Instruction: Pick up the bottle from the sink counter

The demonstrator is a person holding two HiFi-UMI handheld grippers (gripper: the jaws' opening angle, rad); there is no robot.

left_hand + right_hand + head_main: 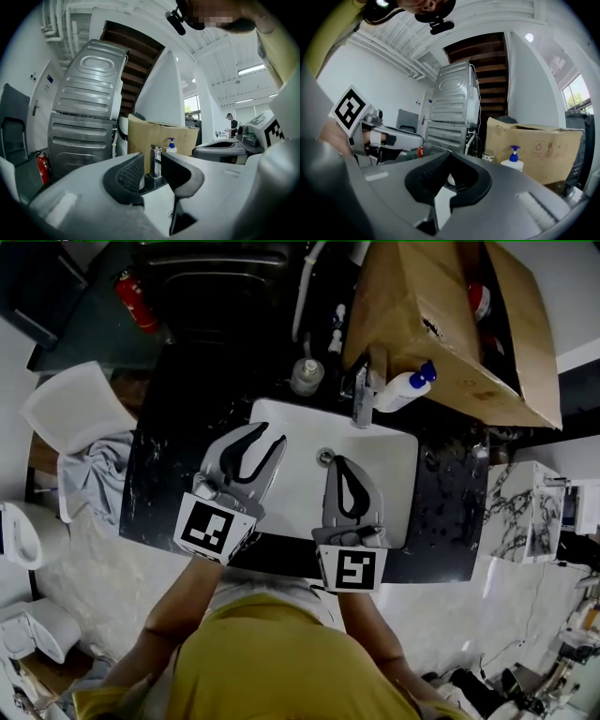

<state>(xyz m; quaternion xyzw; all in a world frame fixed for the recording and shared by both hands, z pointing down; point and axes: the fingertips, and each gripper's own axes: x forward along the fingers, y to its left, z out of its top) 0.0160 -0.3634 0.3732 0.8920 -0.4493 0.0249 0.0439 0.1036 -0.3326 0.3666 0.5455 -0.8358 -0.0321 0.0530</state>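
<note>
A white pump bottle with a blue top [403,388] stands on the black sink counter [169,456], just right of the chrome tap [363,390] and against a cardboard box [450,324]. The left gripper view shows this bottle [171,146] far off, past the tap [155,161]. It appears at the right in the right gripper view [513,161]. My left gripper [273,435] hovers over the basin's left rim, open and empty [152,165]. My right gripper [340,463] hangs over the white basin [394,460], its tips together on nothing [449,158]. Both are well short of the bottle.
A clear soap dispenser [307,376] stands on the counter behind the basin, left of the tap. A tall metal appliance [86,108] and a red fire extinguisher [136,301] stand behind the counter. Crumpled cloth [94,474] lies to the counter's left.
</note>
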